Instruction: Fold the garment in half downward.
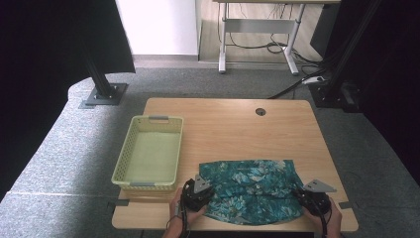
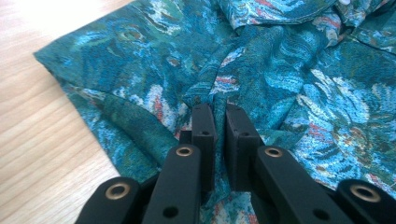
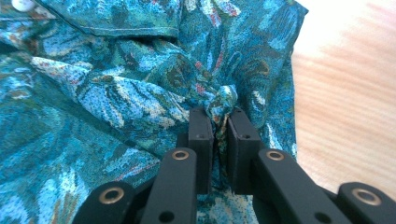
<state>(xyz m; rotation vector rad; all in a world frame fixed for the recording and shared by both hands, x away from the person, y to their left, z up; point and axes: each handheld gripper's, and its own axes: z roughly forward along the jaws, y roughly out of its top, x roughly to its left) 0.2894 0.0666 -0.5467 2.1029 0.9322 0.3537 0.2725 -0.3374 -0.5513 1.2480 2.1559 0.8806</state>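
A teal floral-patterned shirt point(image 1: 252, 188) lies crumpled on the near half of the wooden table point(image 1: 237, 129). My left gripper point(image 1: 209, 191) sits at the shirt's left edge. In the left gripper view, its jaws point(image 2: 219, 112) stand nearly together with a raised fold of the cloth point(image 2: 210, 88) pinched between the tips. My right gripper point(image 1: 299, 195) is at the shirt's right edge. Its jaws point(image 3: 218, 114) are likewise nearly together on a small bunch of cloth point(image 3: 224, 95). A white button point(image 3: 21, 4) shows at the top left of the right gripper view.
A pale yellow-green plastic basket point(image 1: 148, 119) stands on the table's left side, with nothing inside it. A round cable hole point(image 1: 261, 111) is near the far edge. Bare wood lies beyond the shirt. Another desk's legs point(image 1: 223, 44) stand on the floor behind.
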